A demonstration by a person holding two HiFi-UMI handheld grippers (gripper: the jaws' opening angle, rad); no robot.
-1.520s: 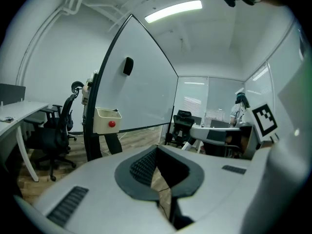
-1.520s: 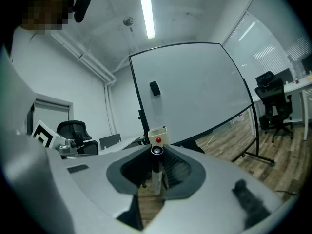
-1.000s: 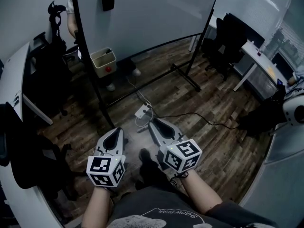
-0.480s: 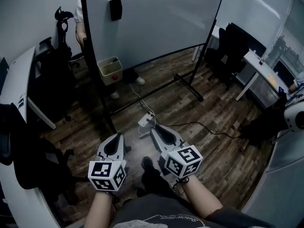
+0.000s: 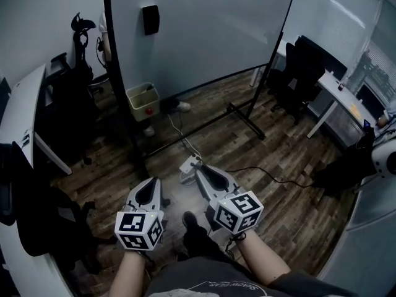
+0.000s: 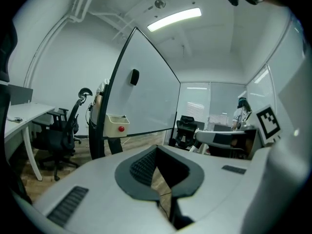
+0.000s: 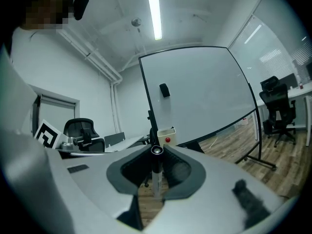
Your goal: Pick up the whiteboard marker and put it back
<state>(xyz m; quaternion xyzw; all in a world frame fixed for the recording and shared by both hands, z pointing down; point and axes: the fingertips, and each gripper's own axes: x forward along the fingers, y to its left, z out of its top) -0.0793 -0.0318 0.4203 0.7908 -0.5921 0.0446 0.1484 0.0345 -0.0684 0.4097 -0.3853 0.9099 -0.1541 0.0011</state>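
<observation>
The right hand-held gripper (image 5: 204,169) is clamped on the whiteboard marker (image 7: 156,174). In the right gripper view the marker stands upright between the two pads. Its long axis runs top to bottom, across the line the jaws point along. The dark round end is up at the jaw tips and the pale barrel hangs below. The head view does not show the marker clearly. The left hand-held gripper (image 5: 150,183) is held beside the right one, a little apart from it. Its jaws are drawn together at the tips with nothing between them.

Both grippers point toward a large whiteboard (image 5: 204,23) on a black floor stand. A black eraser (image 5: 150,19) sits high on the board's left part. A cream bin (image 5: 142,99) with a red dot on its front hangs at the lower left of the frame. In the right gripper view it appears just past the marker's upper end.

On the wooden floor (image 5: 272,141), between the grippers and the stand, lies a white power strip (image 5: 189,163) with a trailing cable. The stand's foot bar crosses farther on. Black office chairs (image 5: 306,57) stand to the right near a white desk (image 5: 334,82). Another desk (image 5: 18,122) and a dark chair stand at the left.
</observation>
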